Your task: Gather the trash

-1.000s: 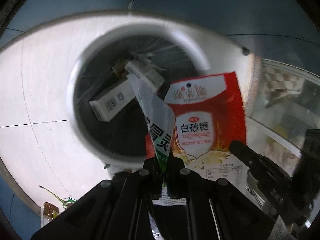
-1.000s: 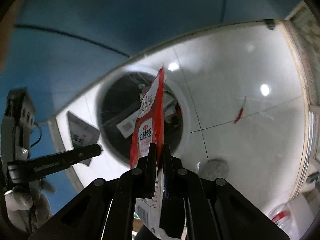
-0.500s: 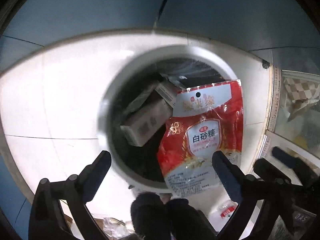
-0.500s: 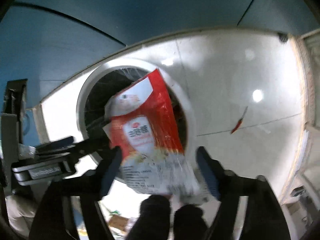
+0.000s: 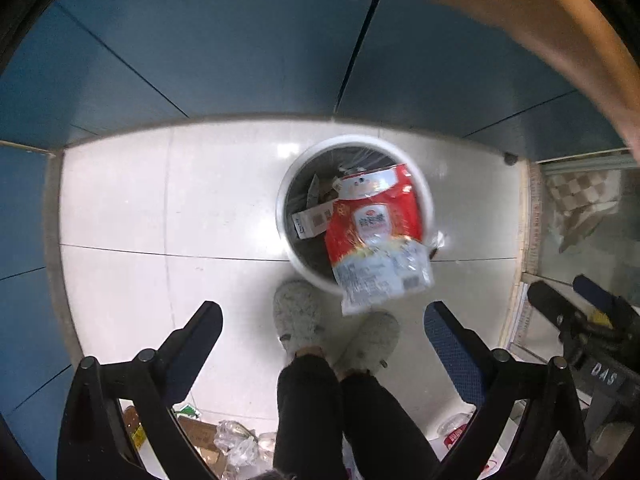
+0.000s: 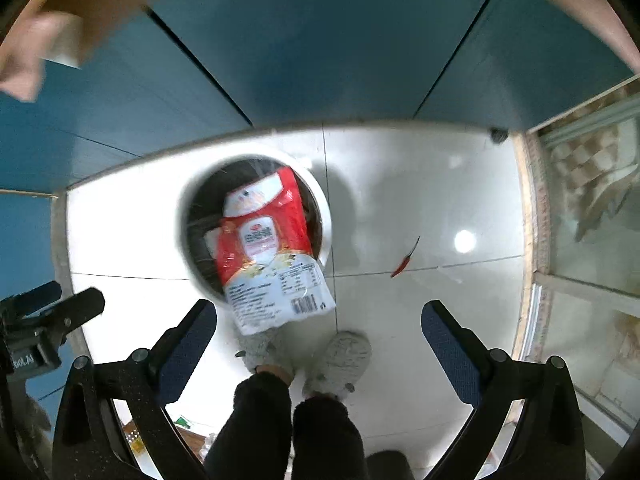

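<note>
A red and white sugar bag [image 5: 376, 236] is loose in the air, over the near rim of the round white trash bin [image 5: 288, 184]; it also shows in the right wrist view [image 6: 268, 252] over the bin [image 6: 326, 216]. The bin holds a white carton [image 5: 312, 222] and other wrappers. My left gripper [image 5: 322, 332] is open and empty, high above the floor. My right gripper [image 6: 318, 330] is open and empty too. The other gripper shows at the edge of each view [image 5: 580, 320] [image 6: 52, 312].
The person's grey slippers [image 5: 300, 316] and dark trousers stand on the white tile floor just before the bin. A red chilli [image 6: 404, 260] lies on the floor to the right. Blue panels rise behind the bin. Loose trash [image 5: 224, 444] lies near the feet. A glass door is on the right.
Both grippers opened and let go of their wrappers. The green and white wrapper dropped into the bin, the red bag is falling toward it. Both grippers have risen well away from the bin.
</note>
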